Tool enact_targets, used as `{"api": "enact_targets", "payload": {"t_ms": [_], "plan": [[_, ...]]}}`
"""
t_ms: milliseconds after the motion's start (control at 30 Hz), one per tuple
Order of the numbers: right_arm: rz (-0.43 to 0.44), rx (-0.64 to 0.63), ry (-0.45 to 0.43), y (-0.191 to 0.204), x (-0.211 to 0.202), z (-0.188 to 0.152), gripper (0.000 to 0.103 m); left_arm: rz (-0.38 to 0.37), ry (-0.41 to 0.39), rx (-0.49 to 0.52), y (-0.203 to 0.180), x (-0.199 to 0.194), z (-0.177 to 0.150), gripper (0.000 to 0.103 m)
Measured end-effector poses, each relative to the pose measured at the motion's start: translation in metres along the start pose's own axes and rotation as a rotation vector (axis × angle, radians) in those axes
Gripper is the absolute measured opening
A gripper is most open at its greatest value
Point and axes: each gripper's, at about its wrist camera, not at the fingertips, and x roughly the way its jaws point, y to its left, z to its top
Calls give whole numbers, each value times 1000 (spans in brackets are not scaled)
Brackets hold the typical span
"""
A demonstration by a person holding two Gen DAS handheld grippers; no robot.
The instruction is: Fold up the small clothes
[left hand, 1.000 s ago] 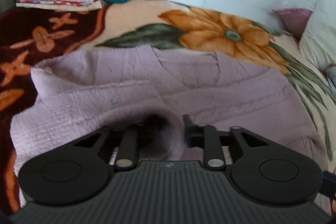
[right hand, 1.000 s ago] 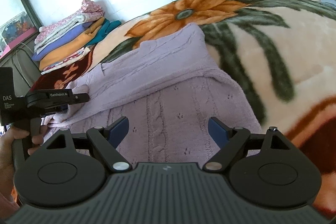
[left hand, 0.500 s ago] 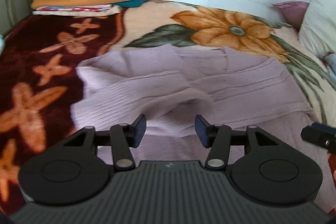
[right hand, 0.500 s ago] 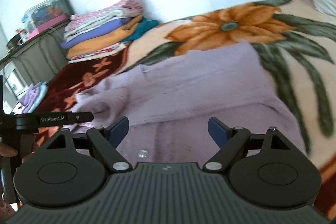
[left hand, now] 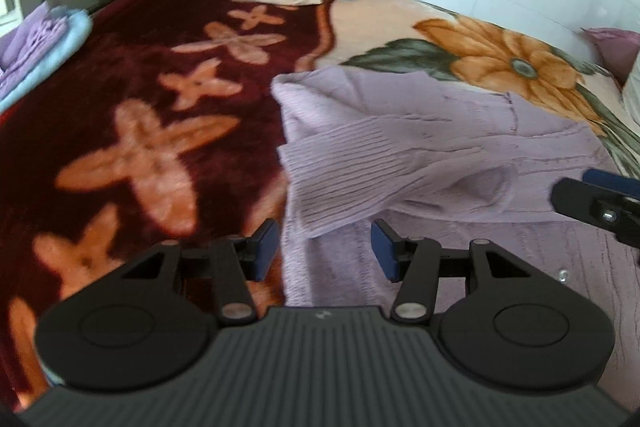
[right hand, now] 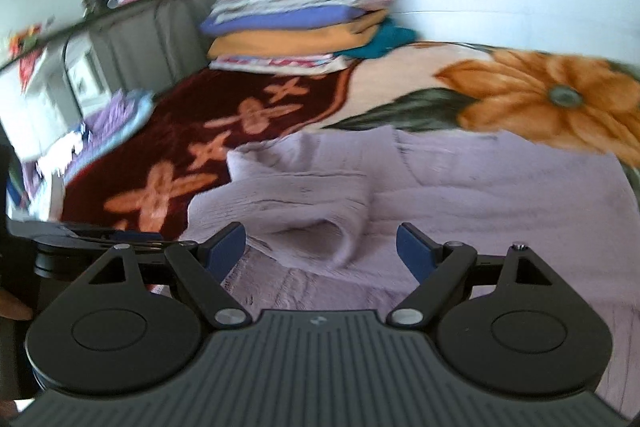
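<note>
Your left gripper (left hand: 324, 249) has let go, jaws apart; one lilac sweater (left hand: 440, 155) lies ahead of both grippers, right gripper (right hand: 320, 251) agape.

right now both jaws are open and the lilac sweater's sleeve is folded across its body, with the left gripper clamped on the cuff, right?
Not quite. The left gripper is not clamped on the cuff: the left wrist view shows its jaws open and empty, short of it. The rest holds: the right gripper is open too, and the sleeve lies folded across the lilac sweater.
</note>
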Motion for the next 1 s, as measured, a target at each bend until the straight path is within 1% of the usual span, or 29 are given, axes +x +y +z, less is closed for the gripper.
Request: {"api": "enact_targets", "payload": {"t_ms": [133,333,367,400,433,467,500,533,600,667,733,867,933,1000], "plan": [[-32,-110,52,15,30,10,86,0,4,-18,6,0,-3,53],[-64,-221,73,26,55,15,67,-9,9,-33,10,2,-5,53],[-71,-244,77,28,59,16,62,-11,9,-35,10,2,-5,53],[-77,-271,87,30,64,17,47,-13,9,-36,11,2,-5,53],[-83,-290,97,31,68,16,37,-13,9,-38,11,2,-6,53],[-96,-307,108,32,72,16,18,-13,9,-40,11,3,-6,53],[-108,-322,114,32,76,17,9,-15,9,-41,11,3,-6,53],[-110,-331,110,32,78,18,7,-15,9,-42,11,3,-5,53],[-122,-344,70,33,73,22,6,-15,8,-40,10,3,-5,53],[-156,-350,8,33,63,28,5,-15,0,-38,10,2,-3,53],[-196,-351,-73,32,49,37,5,-17,-9,-40,10,0,-2,53],[-280,-300,-183,16,21,48,5,-23,-22,-41,7,0,2,53],[-323,-257,-200,4,14,46,5,-22,-25,-33,5,1,4,53],[-344,-198,-180,-13,13,40,5,-22,-28,-24,2,3,6,53]]}}
